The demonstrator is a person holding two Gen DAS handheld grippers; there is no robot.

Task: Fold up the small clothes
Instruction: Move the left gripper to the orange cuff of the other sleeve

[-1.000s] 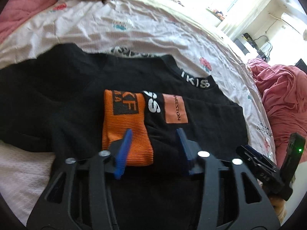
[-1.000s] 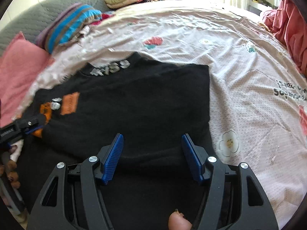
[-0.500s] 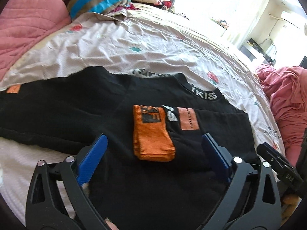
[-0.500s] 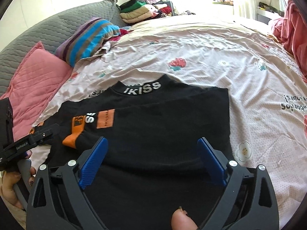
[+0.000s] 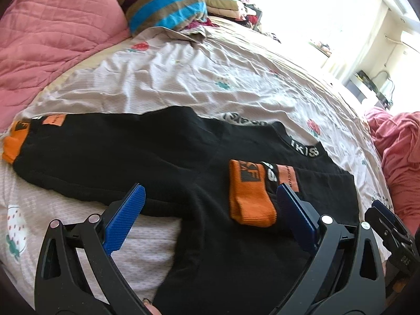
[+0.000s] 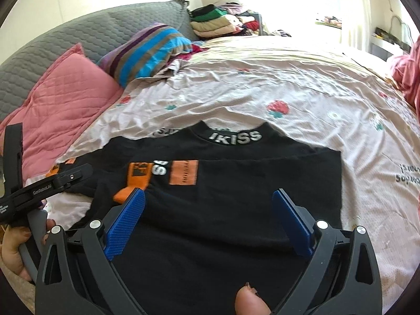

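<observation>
Both grippers have backed off and now sit spread wide, holding nothing: left gripper (image 5: 212, 218), right gripper (image 6: 210, 221). One sleeve (image 5: 249, 191) is folded over the black sweater (image 6: 236, 197); the other sleeve (image 5: 92, 152) looks like it's left to do.

The black sweatshirt's (image 6: 236, 204) hem runs beneath both frames' lower edges.

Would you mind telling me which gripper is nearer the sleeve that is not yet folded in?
Left. The left gripper hangs open just above the unfolded sleeve, which runs out to its left. The right gripper hangs open over the shirt body, across the folded side.
</observation>
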